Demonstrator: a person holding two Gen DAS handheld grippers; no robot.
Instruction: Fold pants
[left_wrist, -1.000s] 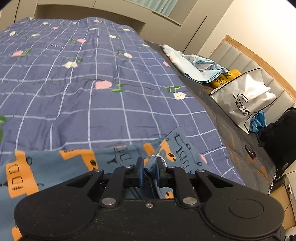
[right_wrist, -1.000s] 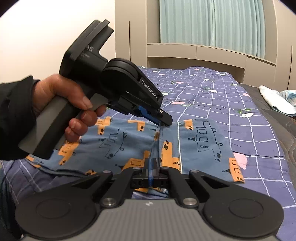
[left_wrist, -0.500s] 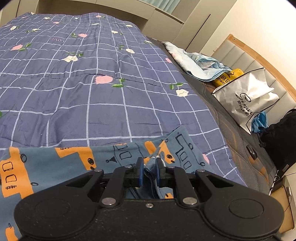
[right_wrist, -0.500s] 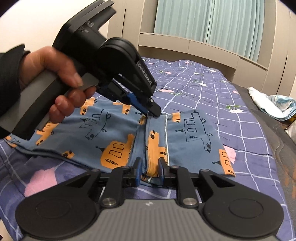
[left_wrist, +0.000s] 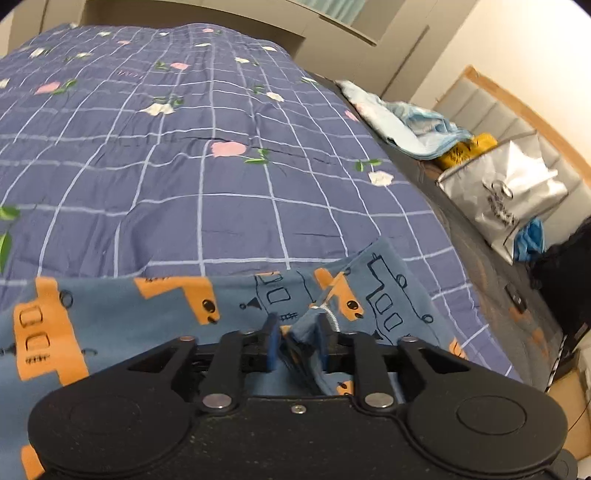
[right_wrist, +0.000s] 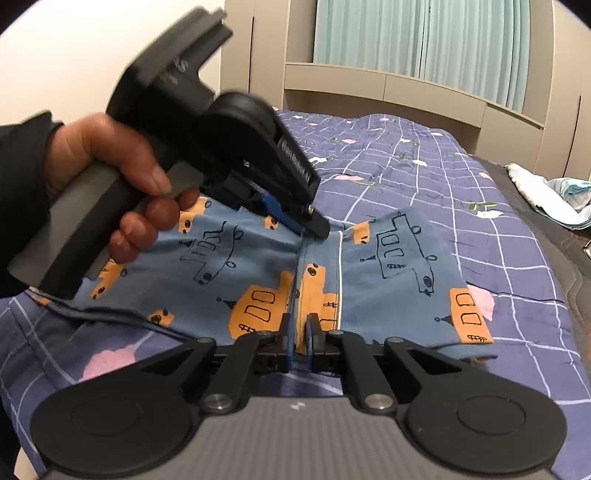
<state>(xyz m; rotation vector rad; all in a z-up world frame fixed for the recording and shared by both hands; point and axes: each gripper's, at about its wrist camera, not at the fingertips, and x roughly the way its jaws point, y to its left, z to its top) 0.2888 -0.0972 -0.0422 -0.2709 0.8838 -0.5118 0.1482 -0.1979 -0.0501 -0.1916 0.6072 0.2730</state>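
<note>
Pants (right_wrist: 369, 280), blue with orange and outline trucks, lie folded on the purple checked quilt (left_wrist: 177, 177) of the bed, just in front of both tools; in the right wrist view they fill the middle, with a raised crease running from six o'clock up toward twelve.

Left gripper (left_wrist: 295, 343) sits at the far end of that crease. Its jaws have just been opening, and in its own view the blue pads now stand apart with a bunch of cloth loose between them, so it is letting go rather than pinching. Seen from the right wrist view, its tip rests at the fabric's far edge, the person's hand (right_wrist: 110, 177) wrapped around the handle at nine o'clock.

Right gripper (right_wrist: 298, 339) is at the near end. Its pads are close together with the crease edge between them; its jaws have also just been opening a little, and I cannot tell whether they still press on the cloth.

I judge the step to be the release after laying a fold. To do it well, open both tools fully before lifting, so no cloth rides up with the pads. Draw each one back along the crease, not across it. The ridge looks likely to stay puffed, so a light press toward three o'clock should flatten it.
</note>
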